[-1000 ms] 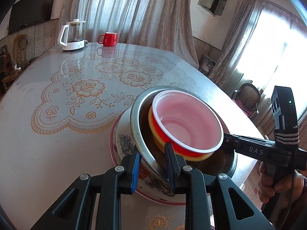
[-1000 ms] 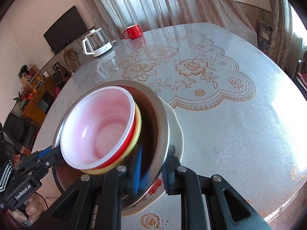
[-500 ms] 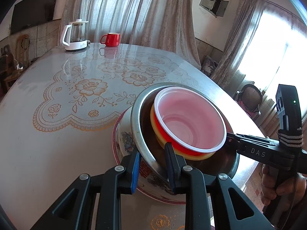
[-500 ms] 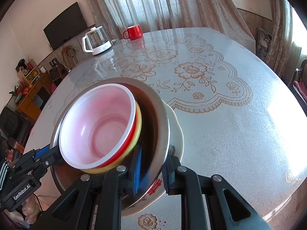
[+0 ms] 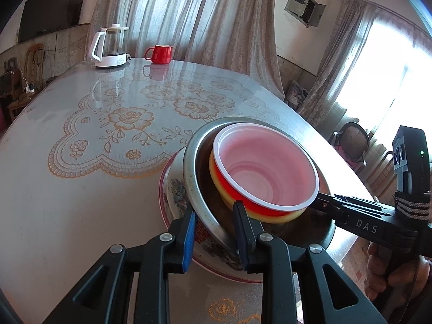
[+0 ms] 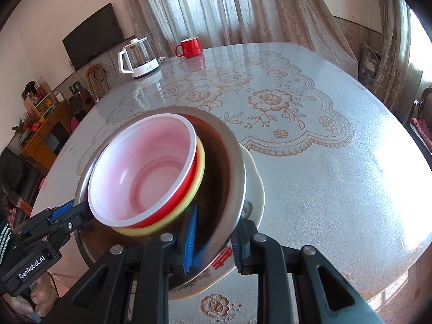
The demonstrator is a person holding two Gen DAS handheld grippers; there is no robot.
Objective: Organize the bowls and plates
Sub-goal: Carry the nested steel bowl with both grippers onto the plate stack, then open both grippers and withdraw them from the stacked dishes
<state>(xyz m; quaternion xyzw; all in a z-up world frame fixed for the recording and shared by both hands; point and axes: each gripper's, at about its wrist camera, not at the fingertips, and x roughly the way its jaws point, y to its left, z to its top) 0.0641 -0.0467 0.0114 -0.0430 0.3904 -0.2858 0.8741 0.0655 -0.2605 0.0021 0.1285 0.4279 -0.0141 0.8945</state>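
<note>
I have the left hand-held gripper [image 5: 213, 232] and right hand-held gripper [image 6: 213, 240] straddling the steel bowl [image 5: 194, 189] rim, jaws opening, pads off it. Steel bowl sits in floral plate [image 5: 168, 189], bench [image 5: 67, 202] near edge; red bowl [image 5: 266, 170] nested inside.

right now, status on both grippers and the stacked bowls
Left gripper and right gripper straddle the steel bowl's rim, jaws opening. Red plastic bowl nested in yellow bowl, over flowered plate. Nothing in the way.
</note>
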